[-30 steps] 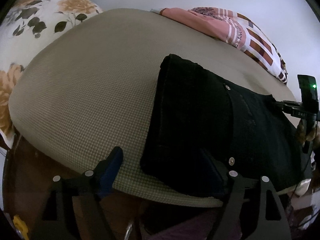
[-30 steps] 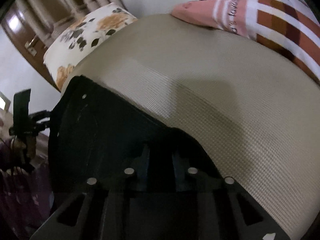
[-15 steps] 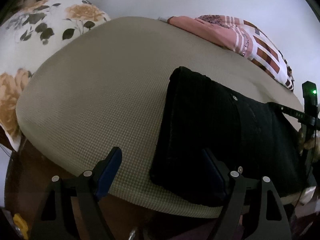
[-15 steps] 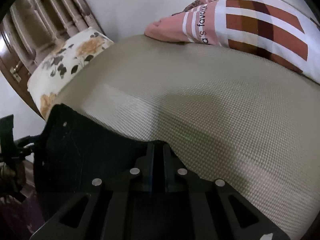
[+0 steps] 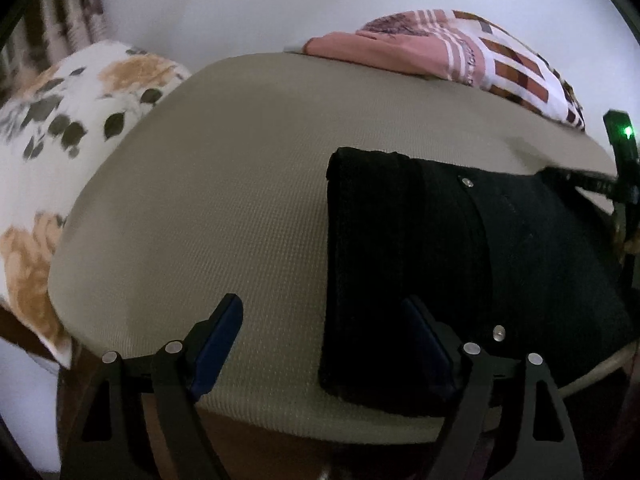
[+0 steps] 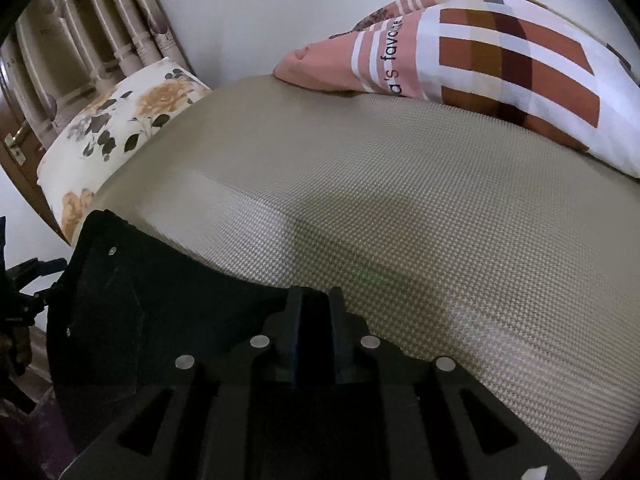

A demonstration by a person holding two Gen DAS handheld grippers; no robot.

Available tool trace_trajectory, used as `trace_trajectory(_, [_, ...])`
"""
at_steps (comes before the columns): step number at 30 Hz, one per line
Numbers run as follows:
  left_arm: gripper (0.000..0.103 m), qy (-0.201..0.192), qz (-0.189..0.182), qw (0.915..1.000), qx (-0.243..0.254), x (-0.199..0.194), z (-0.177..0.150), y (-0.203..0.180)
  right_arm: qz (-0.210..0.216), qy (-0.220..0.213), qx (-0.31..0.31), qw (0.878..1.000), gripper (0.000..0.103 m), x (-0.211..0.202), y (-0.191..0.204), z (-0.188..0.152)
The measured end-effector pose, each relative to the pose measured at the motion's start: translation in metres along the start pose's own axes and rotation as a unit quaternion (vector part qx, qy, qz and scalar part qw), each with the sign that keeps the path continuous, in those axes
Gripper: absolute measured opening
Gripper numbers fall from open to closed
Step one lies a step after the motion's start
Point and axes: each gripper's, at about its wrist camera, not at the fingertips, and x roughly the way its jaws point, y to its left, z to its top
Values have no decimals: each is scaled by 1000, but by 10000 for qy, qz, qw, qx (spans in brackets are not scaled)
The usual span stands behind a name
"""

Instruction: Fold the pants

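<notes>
While the black pants (image 5: 460,264) lie folded at the bed's (image 5: 224,200) near edge, the left gripper (image 5: 324,340) is held wide, straddling their corner, gripping nothing; the right gripper (image 6: 314,336), nearly closed and just reopening slightly, appears empty. Edges should be squared before release.

Left wrist view: looks forward and steeply down along its own two fingers (image 5: 224,332), from low at the near edge of the bed (image 5: 224,200), close to the black pants (image 5: 460,260), which fill the lower right. Right wrist view: same downward slant along its own fingers (image 6: 338,312), set just over the bed (image 6: 420,220), pants (image 6: 160,312) at lower left. Both face the white wall behind the bed. Shared ground: the pants, the tan cover, the flowered pillow (image 5: 60,120) (image 6: 120,120) and the checked pillow (image 5: 500,64) (image 6: 500,60). Each view catches the other rig at its edge.
</notes>
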Motion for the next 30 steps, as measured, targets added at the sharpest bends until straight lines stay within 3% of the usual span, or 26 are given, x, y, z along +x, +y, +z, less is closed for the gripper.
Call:
trace_trajectory(1, [84, -12, -1, 10000, 76, 3, 1, 0, -73, -13, 63, 10000, 22, 0, -2, 0])
trace_trajectory(8, [88, -292, -342, 9989, 143, -5, 2, 14, -84, -126, 237, 9996, 32, -4, -7, -1])
trace_trajectory(12, [89, -677, 396, 9968, 123, -12, 10, 22, 44, -166, 477, 9987, 38, -5, -16, 0])
trace_trajectory(15, [89, -693, 463, 9965, 92, -15, 19, 22, 113, -177, 620, 9979, 44, -6, -21, 1])
trace_trajectory(18, [90, -1046, 138, 9942, 200, -33, 23, 5, 245, -180, 1055, 9940, 48, -13, -34, 2])
trace_trajectory(21, [91, -963, 250, 9919, 794, -25, 22, -26, 546, -1001, 1947, 9742, 48, -65, -57, -11])
trace_trajectory(23, [91, -820, 325, 9897, 1125, -12, 18, -40, 808, -1542, 2421, 9545, 48, -107, -70, -35])
trace_trajectory(24, [91, -761, 301, 9886, 1266, -4, 14, -44, 973, -1877, 2736, 9383, 48, -138, -80, -60])
trace_trajectory(26, [92, -584, 349, 9882, 1374, 10, 10, -47, 971, -2214, 3062, 9208, 49, -182, -90, -107])
trace_trajectory(29, [102, -497, 22, 9945, 919, 21, 10, -30, 327, -2328, 3411, 9101, 49, -257, -117, -192])
trace_trajectory(30, [103, -423, -83, 9964, 734, 24, 11, -24, -77, -2273, 3577, 9057, 49, -280, -125, -225])
